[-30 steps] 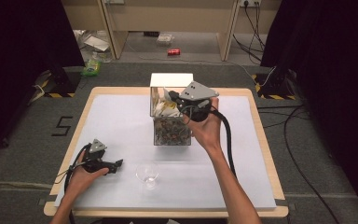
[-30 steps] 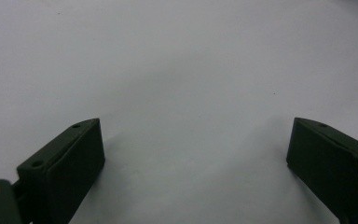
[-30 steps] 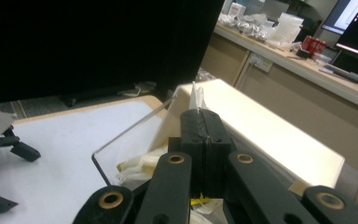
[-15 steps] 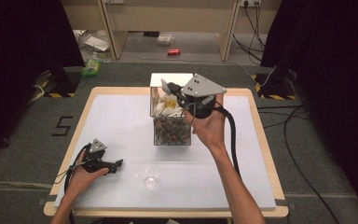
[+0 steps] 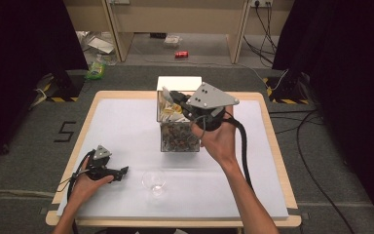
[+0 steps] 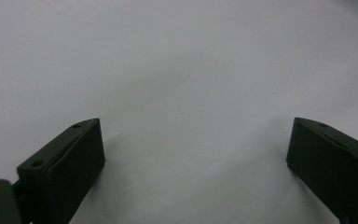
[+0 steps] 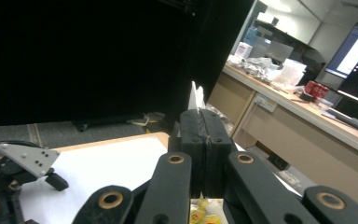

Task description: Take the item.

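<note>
Small white packet pinched between right gripper jaws, sticking up past the tips in right gripper view. Jaws pressed together on it, no gap visible. Same packet in high view at 11 o'clock of the gripper head, just above the open top of clear box, hard to resolve there.

Clear box at table centre, slightly toward 12 o'clock. Upper part holds yellow and white packets; lower part a dark speckled fill, kind unclear. White lid or panel at the box's 12 o'clock edge, exact contact unclear.

Right hand at 3 to 4 o'clock of the box, gripper body raised over the box, grey three-cornered plate facing up, black cable trailing toward 5 o'clock along the forearm.

Small clear glass upright on white table surface, at 6 to 7 o'clock of the box, apart from it.

Left gripper near the table's 7 o'clock corner, held low by left hand, pointing toward 3 o'clock at the glass, not touching it. Left gripper view: jaws spread wide, nothing between them but bare white surface.

Off-table: red can on floor at 12 o'clock, green item at 10 o'clock, cables at 3 o'clock.
</note>
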A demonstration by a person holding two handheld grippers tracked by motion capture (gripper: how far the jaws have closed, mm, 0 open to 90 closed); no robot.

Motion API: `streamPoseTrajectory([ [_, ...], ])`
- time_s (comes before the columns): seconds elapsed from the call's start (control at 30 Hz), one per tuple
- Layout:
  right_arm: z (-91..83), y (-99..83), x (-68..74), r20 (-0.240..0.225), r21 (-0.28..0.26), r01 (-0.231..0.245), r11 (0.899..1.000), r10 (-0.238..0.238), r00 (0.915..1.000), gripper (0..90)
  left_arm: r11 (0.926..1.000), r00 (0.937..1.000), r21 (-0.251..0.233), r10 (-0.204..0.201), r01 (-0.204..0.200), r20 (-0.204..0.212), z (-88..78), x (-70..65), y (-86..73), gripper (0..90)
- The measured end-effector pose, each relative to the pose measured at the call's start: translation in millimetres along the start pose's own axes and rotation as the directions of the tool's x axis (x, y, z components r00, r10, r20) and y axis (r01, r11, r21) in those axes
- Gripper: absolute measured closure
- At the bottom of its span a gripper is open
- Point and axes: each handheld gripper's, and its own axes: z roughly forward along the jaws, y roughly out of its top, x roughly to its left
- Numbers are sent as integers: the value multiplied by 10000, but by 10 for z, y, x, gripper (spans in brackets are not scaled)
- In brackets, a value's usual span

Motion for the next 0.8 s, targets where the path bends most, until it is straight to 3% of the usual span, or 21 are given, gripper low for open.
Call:
streamPoseTrajectory([
  [0.33,-115,-59,168,-497,-261,-25,9997,12,9988,900,10000,10000,2,0,0,-2,0,0,0,32],
  [0.8,-216,-238,522,-1402,-257,42,9997,-78,9901,900,10000,10000,5,-10,10,-4,0,-2,0,32],
])
